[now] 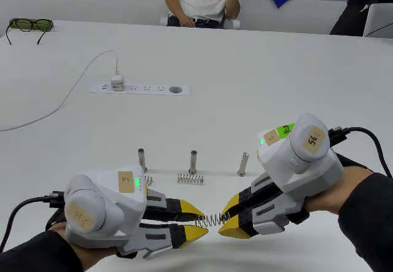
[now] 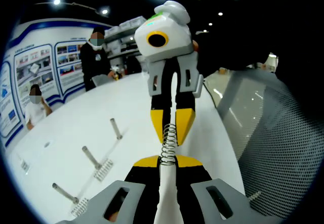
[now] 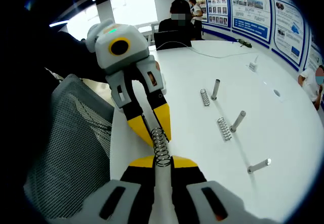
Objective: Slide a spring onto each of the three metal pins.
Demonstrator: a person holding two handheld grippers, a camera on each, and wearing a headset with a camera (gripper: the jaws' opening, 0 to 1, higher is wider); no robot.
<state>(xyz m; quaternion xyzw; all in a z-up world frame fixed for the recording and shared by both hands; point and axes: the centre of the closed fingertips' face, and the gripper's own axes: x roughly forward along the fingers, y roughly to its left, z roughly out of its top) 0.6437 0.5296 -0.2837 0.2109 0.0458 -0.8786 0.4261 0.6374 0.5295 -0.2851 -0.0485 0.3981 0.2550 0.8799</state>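
1 spring has its ends pinched by left hand-held gripper and right hand-held gripper labelled 56.

Head view looks down; gripper views face across one spring.

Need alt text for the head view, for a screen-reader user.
Left gripper and right gripper meet tip to tip, each pinching one end of a spring over a white table. Behind them three pins stand in a row, with loose springs lying by the left and middle ones.
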